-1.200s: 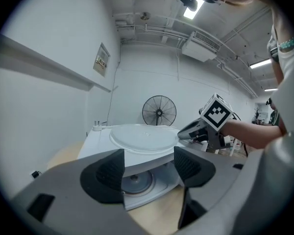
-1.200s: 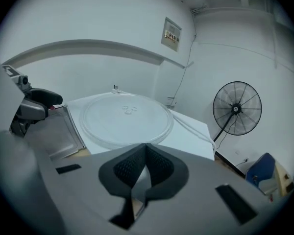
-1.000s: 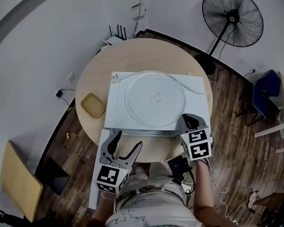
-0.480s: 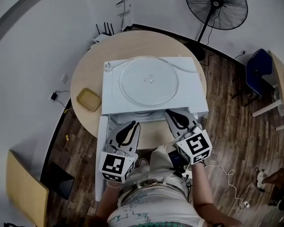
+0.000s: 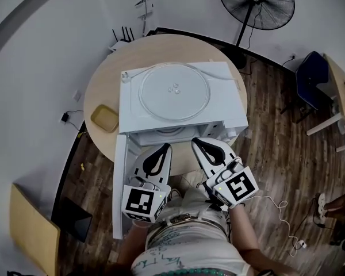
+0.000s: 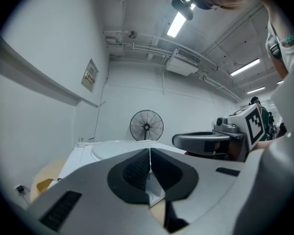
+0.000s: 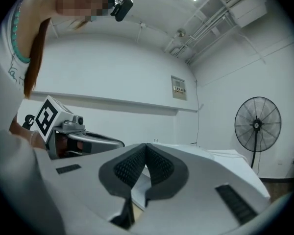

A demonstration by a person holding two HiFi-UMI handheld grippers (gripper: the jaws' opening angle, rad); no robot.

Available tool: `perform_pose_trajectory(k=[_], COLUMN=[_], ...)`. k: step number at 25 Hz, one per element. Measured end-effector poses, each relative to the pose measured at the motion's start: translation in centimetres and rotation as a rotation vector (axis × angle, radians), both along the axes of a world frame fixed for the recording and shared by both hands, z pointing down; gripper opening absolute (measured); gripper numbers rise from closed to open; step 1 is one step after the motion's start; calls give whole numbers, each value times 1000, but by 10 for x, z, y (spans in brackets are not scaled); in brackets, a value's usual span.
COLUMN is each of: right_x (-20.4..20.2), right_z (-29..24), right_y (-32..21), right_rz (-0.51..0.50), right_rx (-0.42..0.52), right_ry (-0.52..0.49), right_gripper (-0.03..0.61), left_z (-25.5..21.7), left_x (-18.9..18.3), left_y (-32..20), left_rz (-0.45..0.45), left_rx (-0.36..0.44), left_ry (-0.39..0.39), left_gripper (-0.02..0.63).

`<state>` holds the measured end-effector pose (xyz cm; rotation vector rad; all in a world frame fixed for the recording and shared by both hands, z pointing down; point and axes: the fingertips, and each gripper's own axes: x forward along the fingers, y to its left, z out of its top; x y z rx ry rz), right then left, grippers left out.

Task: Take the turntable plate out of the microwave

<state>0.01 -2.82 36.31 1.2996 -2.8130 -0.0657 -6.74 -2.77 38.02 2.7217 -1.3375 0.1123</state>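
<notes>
Since the plate [image 5: 173, 92] already lies flat on top of the microwave [image 5: 233, 111], just beyond both claws, I judge the removal itself done. What may be left is shutting the door [image 5: 119, 183], which stands open just left of the left claw [image 5: 163, 148]. That claw's jaws have just been closing and now meet with nothing between them. The right claw [image 5: 198, 142] is clenched too and equally empty, beside the left one at the microwave's open front. Only the head view gives me the whole layout: the plate centred on the microwave, the round bench [image 5: 100, 82] under it, a yellow dish [image 5: 105, 118] well off to the left of the claws. The claw views sit low, so the plate is barely more than a pale edge over the microwave's top. They do prove that the pads touch, and each catches the other claw alongside, with the fan [image 6: 146, 126] far beyond.
</notes>
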Motion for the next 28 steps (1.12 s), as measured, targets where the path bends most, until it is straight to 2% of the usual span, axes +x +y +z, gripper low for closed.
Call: perform_pose_trajectory(k=[7,12,19,28], right_x=[-1,7,25,40], right_z=[-42,-62,-62,-54], right_y=[6,9,9,7], right_rz=[-108,-152,-191,-210], right_rx=[56,71,56,42], right_ry=[-95,-111,-102,-94], right_gripper=[-9,-9,-9,-9], left_z=[-48,-71,-73,-61], left_x=[24,36,50,68], left_y=[0,0,-3,-4], left_rz=[-32,-76,-108,-117], left_rx=[102,145,130,100], left_ry=[15,27,37,7], left_gripper=[17,17,17,17])
